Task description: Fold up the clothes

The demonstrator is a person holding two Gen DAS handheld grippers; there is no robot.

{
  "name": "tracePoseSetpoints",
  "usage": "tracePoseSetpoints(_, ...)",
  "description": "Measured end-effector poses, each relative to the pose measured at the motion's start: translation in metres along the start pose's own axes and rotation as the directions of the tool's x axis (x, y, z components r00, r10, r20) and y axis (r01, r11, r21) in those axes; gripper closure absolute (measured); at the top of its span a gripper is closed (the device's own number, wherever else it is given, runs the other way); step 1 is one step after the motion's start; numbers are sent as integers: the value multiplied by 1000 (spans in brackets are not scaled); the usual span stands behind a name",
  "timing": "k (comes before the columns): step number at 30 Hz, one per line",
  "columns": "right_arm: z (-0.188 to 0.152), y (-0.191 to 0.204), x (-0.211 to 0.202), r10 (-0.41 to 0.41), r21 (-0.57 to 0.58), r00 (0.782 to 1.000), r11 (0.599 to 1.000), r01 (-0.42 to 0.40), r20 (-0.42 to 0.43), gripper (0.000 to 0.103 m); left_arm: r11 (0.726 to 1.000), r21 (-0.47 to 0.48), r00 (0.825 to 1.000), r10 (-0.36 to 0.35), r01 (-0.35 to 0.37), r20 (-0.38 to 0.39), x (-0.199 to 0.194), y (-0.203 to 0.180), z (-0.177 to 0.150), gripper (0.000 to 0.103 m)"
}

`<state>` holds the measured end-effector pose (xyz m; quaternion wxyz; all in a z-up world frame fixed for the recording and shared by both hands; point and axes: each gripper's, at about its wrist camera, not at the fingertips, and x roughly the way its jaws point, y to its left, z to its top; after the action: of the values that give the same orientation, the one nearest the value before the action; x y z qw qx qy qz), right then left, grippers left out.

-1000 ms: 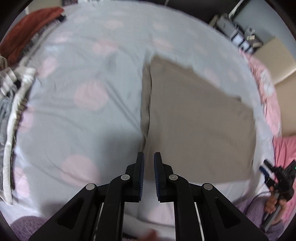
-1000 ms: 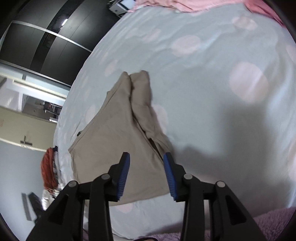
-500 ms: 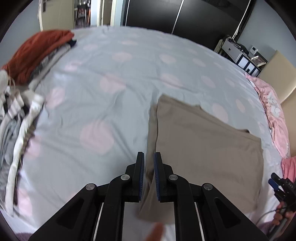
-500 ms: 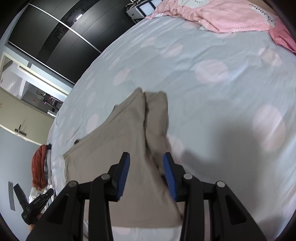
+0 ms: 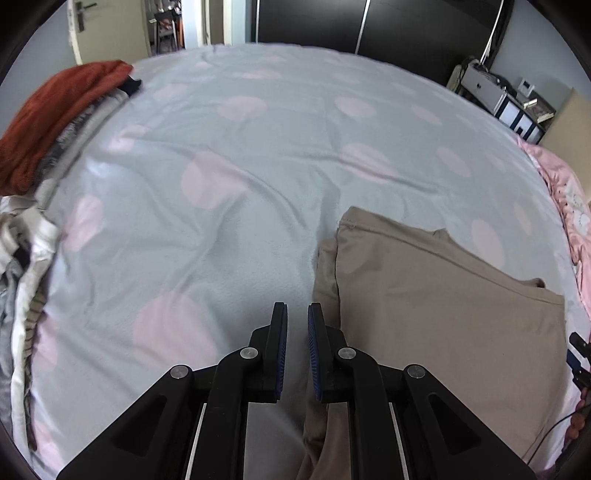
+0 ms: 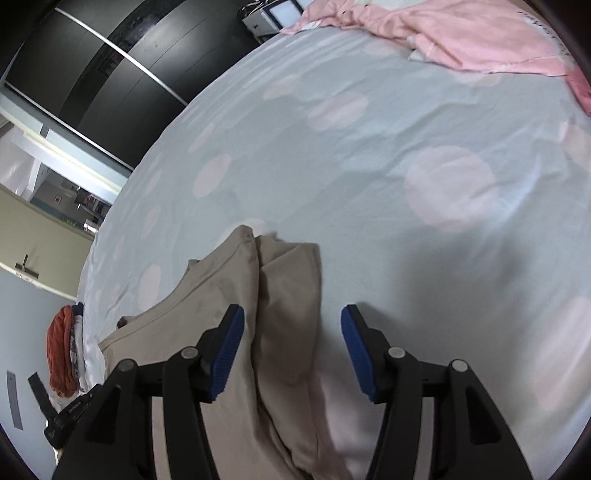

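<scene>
A beige garment (image 5: 443, 314) lies folded flat on the pale blue, pink-dotted bed sheet (image 5: 258, 184). Its left folded edge runs under the right finger of my left gripper (image 5: 297, 325). That gripper's jaws stand a narrow gap apart, with only sheet showing between the pads. In the right wrist view the garment (image 6: 221, 288) shows a doubled, rumpled fold running toward the camera. My right gripper (image 6: 291, 325) hangs over this fold with its jaws opening wide; the fabric lies beneath and between them, and the pads do not press it.
A stack of clothes topped by a rust-red piece (image 5: 55, 118) sits at the bed's left edge, also visible as the stack (image 6: 61, 354). Pink bedding (image 6: 461, 37) lies at the head end. A dark wardrobe (image 5: 369, 26) and a shelf unit (image 5: 498, 99) stand beyond the bed.
Both grippers drew back toward the near edge of the bed, so the garment sits lower in both views. The right jaws spread much wider. The left jaws kept their narrow gap.
</scene>
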<state>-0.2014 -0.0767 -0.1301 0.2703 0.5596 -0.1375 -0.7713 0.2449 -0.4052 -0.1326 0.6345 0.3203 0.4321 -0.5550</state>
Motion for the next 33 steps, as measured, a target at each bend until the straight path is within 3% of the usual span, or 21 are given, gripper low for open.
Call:
tracePoseSetpoints(3,0,1,11,34,-21,999,999,-34,-12,49,1000,-26,999,-6,5,-33,13,5,4,90)
tracePoseSetpoints(11,-6,15,25,-36,-118,999,992,36,3,49,997,-69,996,-30,24,-87,29,15,7,90)
tracePoseSetpoints(13,-9,18,25,-65,-143,998,987,66,11,54,997,-71,995,-31,24,-98,31,16,6,90)
tracePoseSetpoints(15,-11,19,24,-70,-154,997,985,72,16,72,997,-75,993,-36,28,-113,32,17,6,90)
tracePoseSetpoints(18,-14,20,21,-54,-167,998,984,56,19,87,996,-80,990,-51,41,-130,33,19,5,90)
tracePoseSetpoints(24,-18,38,10,-76,-222,994,971,91,78,94,995,-97,991,-42,30,-125,21,20,4,90)
tracePoseSetpoints(29,-20,65,-10,-80,-244,990,964,108,120,95,997,-43,997,70,-71,-26,-4,10,6,90)
tracePoseSetpoints(33,-30,110,-29,-95,-323,981,935,147,170,96,998,-58,998,39,-36,50,-32,12,10,90)
